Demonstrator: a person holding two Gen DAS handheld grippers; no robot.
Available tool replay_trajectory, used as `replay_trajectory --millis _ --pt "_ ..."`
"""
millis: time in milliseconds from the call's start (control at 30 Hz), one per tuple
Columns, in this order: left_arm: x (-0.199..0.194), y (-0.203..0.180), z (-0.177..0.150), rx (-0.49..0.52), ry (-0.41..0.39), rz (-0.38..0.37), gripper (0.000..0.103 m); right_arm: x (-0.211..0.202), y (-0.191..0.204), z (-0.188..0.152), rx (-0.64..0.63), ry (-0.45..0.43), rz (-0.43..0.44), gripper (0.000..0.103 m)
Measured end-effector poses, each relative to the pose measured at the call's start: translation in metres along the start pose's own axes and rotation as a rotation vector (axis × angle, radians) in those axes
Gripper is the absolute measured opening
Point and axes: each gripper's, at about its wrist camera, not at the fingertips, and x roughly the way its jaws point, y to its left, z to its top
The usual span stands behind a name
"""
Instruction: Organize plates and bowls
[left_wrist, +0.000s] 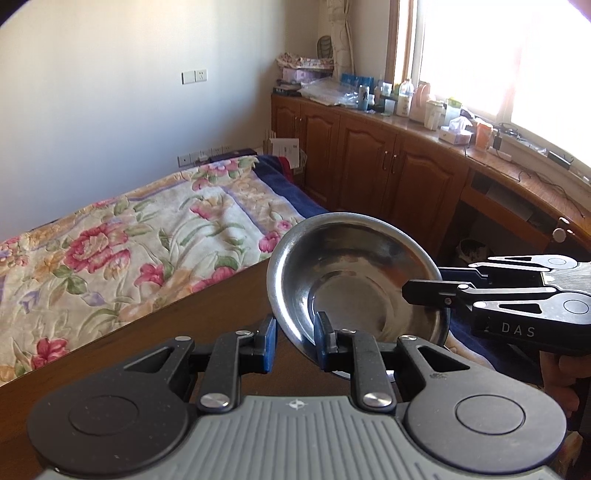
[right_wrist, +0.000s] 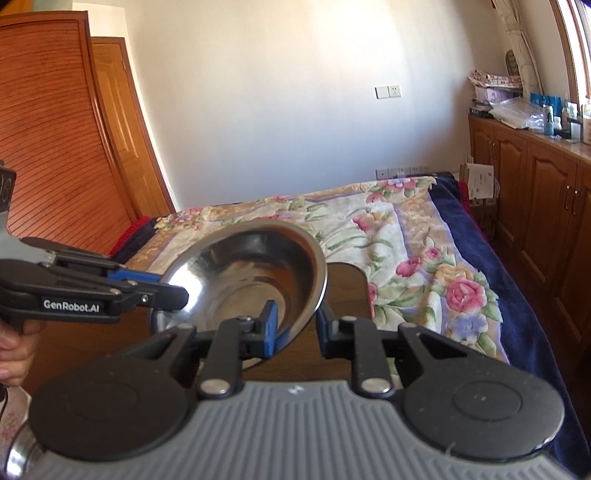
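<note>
Both the left gripper (left_wrist: 295, 341) and right gripper (right_wrist: 295, 328) clamp the steel bowl's (left_wrist: 354, 273) rim, lifted clear over the tabletop (left_wrist: 207, 325) edge; its underside is hidden.

One steel bowl (left_wrist: 354, 280), two grippers, one bed (left_wrist: 122, 258), one table (left_wrist: 184, 332)

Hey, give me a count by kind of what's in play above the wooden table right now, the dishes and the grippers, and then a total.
Steel bowl: 1, clamped at its rim from two sides
Grippers: 2, the left gripper and the right gripper, both shut on the bowl
Total: 3
</note>
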Motion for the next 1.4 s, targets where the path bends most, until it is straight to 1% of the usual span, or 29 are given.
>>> replay_trajectory --millis 167,467,833,1200,1400 --pt "-0.024 0.0 -0.007 -0.002 -0.024 0.001 0.023 -0.012 0.011 0.001 -0.017 -0.013 0.007 0.024" --pt "-0.063 0.01 -0.032 -0.033 -0.046 -0.018 0.023 -0.029 0.035 -0.009 -0.026 -0.015 0.025 0.024" --pt "-0.104 0.017 -0.063 -0.039 -0.073 -0.003 0.023 -0.052 0.068 -0.023 -0.043 -0.022 0.053 0.024" --pt "-0.141 0.012 -0.113 -0.088 -0.107 -0.011 0.023 -0.072 0.091 -0.053 -0.006 -0.022 0.098 0.024" --pt "-0.151 0.004 -0.143 -0.113 -0.133 -0.022 0.023 -0.082 0.098 -0.074 0.022 -0.019 0.112 0.024"
